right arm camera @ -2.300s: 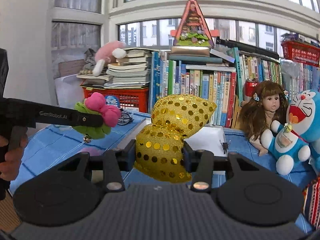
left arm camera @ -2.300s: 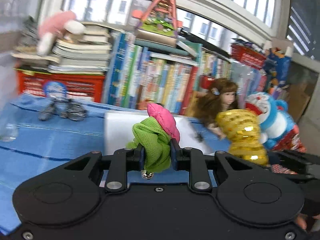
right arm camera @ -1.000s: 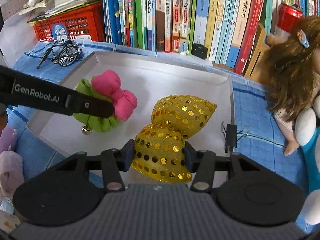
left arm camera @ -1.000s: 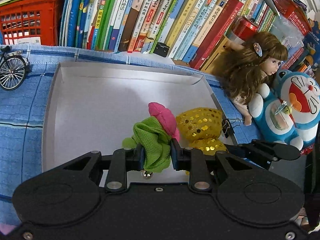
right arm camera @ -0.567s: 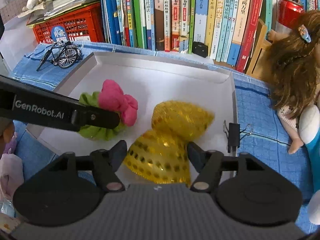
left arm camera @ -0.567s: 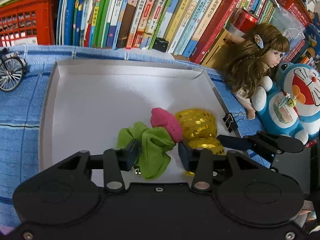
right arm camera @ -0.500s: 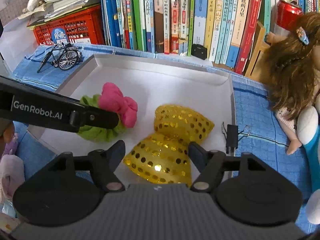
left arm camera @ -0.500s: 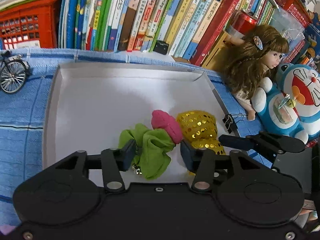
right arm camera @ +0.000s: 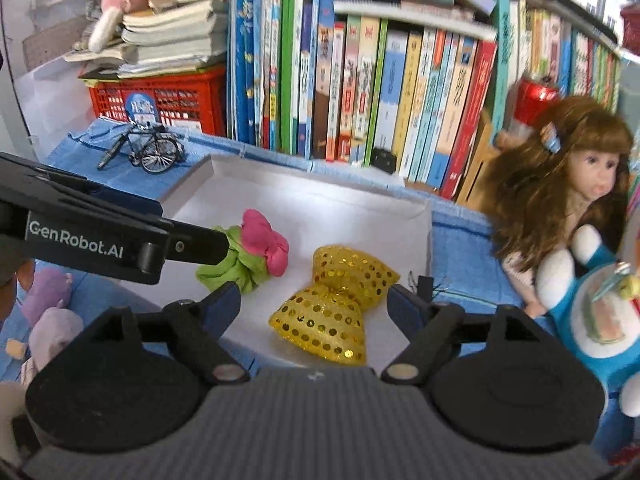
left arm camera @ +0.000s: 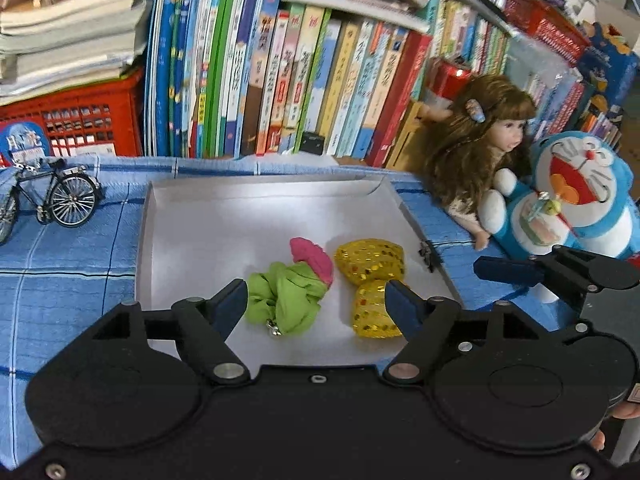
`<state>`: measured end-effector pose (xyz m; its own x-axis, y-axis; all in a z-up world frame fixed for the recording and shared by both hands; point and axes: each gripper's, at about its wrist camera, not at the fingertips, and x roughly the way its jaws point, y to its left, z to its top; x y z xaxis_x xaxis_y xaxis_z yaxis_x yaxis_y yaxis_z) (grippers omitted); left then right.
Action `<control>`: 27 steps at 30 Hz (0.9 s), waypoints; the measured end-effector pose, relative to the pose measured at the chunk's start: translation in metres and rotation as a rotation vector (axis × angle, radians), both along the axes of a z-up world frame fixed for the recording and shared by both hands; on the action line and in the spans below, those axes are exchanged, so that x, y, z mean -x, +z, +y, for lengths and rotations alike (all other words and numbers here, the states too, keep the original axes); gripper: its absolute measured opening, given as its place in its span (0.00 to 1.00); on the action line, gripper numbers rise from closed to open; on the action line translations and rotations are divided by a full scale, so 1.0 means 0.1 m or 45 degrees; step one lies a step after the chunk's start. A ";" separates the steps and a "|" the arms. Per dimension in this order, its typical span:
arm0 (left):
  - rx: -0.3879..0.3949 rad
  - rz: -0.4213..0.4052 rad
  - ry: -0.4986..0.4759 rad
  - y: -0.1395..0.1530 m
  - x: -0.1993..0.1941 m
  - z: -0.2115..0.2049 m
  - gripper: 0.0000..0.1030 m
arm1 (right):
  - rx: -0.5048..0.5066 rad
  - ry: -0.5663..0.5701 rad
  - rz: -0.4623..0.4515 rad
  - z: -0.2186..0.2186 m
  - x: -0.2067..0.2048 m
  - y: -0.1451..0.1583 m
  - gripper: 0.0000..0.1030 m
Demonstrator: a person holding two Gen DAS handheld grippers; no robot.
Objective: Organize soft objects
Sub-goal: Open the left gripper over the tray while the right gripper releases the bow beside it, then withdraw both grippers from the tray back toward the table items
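Observation:
A green and pink fabric bow (left arm camera: 290, 294) with a small bell lies in the white tray (left arm camera: 224, 216), near its front. A gold sequin bow (left arm camera: 370, 280) lies just right of it. My left gripper (left arm camera: 316, 304) is open and empty, drawn back above the tray's front edge. My right gripper (right arm camera: 314, 304) is open and empty, just behind the gold sequin bow (right arm camera: 336, 300). In the right wrist view the green and pink bow (right arm camera: 250, 258) lies in the tray (right arm camera: 348, 208), with one of the left gripper's fingers (right arm camera: 120, 236) reaching in from the left.
A row of upright books (left arm camera: 288, 80) and a red crate (left arm camera: 76, 120) stand behind the tray. A model bicycle (left arm camera: 48, 200) is left of it. A doll (left arm camera: 476, 152) and a blue plush cat (left arm camera: 576, 192) sit to the right. Pale plush toys (right arm camera: 44, 324) lie front left.
Both grippers carried the bows down into the tray, opened and let them go. Both have since pulled back and up, with jaws spread wider.

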<state>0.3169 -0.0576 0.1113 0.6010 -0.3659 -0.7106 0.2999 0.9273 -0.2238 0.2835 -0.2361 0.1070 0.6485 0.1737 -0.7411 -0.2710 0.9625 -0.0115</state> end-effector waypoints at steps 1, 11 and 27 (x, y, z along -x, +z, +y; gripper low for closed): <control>0.003 -0.013 -0.005 0.04 0.06 0.00 0.73 | 0.004 -0.001 -0.016 0.00 0.06 0.05 0.86; -0.016 -0.169 -0.020 0.33 0.79 0.07 0.79 | -0.021 -0.042 -0.212 -0.07 0.72 0.47 0.92; 0.029 -0.385 -0.004 0.31 1.95 0.39 0.82 | -0.016 -0.094 -0.463 -0.06 1.78 0.54 0.99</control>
<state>0.1215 -0.0187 0.1423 0.7830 -0.3820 -0.4909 0.3592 0.9220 -0.1445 0.1057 -0.2424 0.1612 0.8802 0.1239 -0.4582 -0.1810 0.9800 -0.0826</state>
